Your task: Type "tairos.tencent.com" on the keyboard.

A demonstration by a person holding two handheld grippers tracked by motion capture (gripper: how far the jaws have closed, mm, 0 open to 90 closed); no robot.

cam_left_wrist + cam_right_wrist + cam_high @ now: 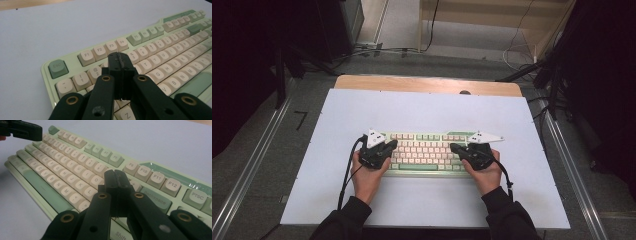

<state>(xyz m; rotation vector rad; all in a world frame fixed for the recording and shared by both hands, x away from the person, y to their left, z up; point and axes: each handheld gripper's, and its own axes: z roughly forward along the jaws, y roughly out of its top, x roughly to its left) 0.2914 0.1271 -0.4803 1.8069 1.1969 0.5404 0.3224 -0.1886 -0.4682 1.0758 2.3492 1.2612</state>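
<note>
Jaws closed, both grippers hovering just above keyboard [427,151] keys

Dim, dark-edged high view; soft overhead light, faint shadows; far keyboard [160,57] keys out of focus.

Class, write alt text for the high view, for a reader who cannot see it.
Two hands hold the shut left gripper and right gripper over the ends of a pale green keyboard with cream keys. It lies on a white board covering a wooden table.
</note>
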